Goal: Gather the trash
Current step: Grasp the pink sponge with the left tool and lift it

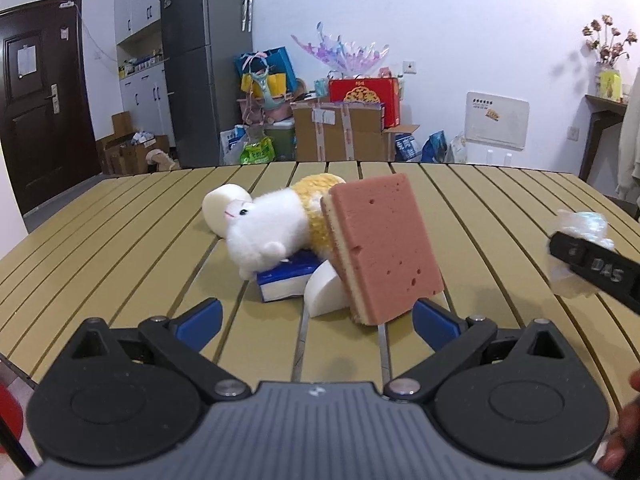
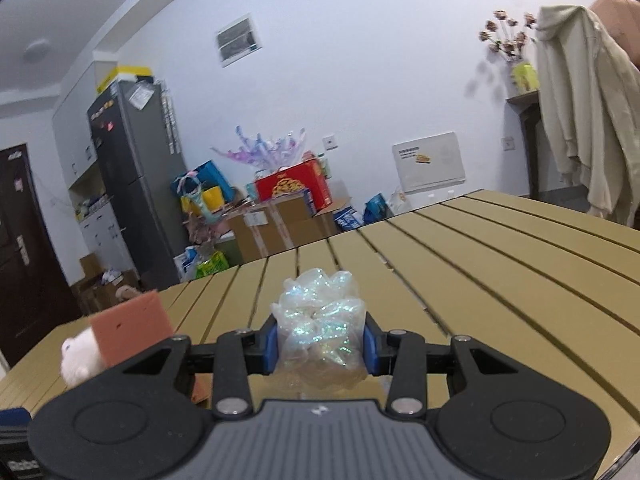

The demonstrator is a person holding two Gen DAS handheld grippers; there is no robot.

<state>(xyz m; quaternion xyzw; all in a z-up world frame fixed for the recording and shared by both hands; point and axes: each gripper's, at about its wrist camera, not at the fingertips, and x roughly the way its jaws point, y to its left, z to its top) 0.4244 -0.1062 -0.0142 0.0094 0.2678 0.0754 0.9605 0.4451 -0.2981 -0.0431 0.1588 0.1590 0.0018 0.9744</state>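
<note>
The right hand-held gripper [image 2: 320,350] pinches a shiny crumpled plastic wad [image 2: 322,330] above the tan slatted bench [image 2: 500,280]. The left hand-held gripper [image 1: 316,320] is spread wide and empty by the pink sponge [image 1: 384,248]. Squeeze gently and carry it steadily, so it doesn't slip out.

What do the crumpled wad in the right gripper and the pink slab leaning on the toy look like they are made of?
Crumpled wad: thin clear plastic film, probably wrapping, with an iridescent glittery sheen and sharp creases. Pink slab: sponge foam, matte and pitted with small holes, with a pale yellowish layer along its edge. Plush toy: soft white and yellow fuzzy fabric.
</note>
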